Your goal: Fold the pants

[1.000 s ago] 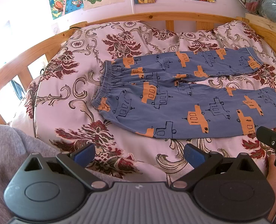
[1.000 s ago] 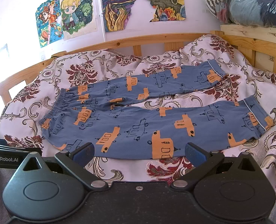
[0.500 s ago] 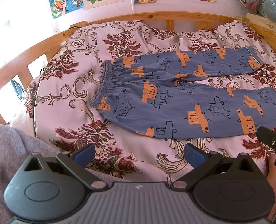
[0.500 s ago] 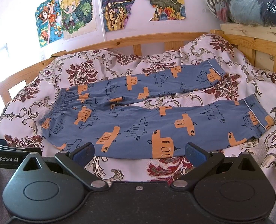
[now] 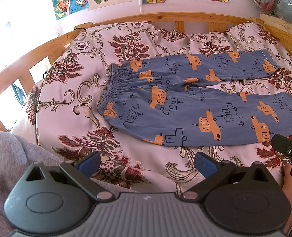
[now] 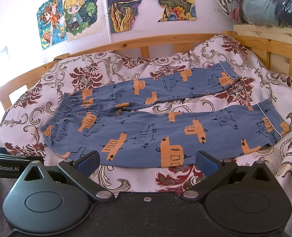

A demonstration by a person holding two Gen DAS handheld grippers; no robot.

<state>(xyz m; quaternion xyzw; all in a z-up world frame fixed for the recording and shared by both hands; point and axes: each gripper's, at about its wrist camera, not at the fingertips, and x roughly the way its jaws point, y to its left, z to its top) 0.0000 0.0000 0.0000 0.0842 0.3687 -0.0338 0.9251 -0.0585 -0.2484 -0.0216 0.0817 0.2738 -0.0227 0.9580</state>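
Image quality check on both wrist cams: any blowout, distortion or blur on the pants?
Left wrist: strong fisheye bowing of the bed rail, window side at far left blown out white, pants sharp and evenly lit. Right wrist: same barrel distortion, dark vignette in the corners, pants in focus, print readable, no glare.

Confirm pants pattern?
Blue pants with orange vehicle shapes and dark outline drawings of the same; thin white line at cuffs. Right wrist view shows it best.

Blue pants w/ orange vehicles; floral maroon-white bedspread.
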